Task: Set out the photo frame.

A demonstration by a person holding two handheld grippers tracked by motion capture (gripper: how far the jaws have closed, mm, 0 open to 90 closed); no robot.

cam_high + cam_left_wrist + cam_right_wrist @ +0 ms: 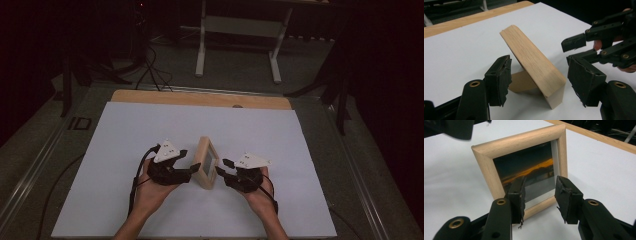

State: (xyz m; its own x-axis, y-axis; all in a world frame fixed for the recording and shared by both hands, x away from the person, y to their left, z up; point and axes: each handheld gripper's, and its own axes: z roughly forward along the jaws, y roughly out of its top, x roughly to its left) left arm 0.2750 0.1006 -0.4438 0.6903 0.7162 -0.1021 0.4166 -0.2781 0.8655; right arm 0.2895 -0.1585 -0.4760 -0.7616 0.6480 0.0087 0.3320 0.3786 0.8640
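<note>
Pale wood frame (524,142) around a dark photo (529,167) streaked orange; white sheet (150,125); black grippers (187,167).

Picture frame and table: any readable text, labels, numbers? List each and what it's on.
"ID": white letters on the dark floor strip left of the table, high view.
Picture frame: no text; the photo shows an orange streak on dark, no caption.
Grippers: no readable markings.
</note>
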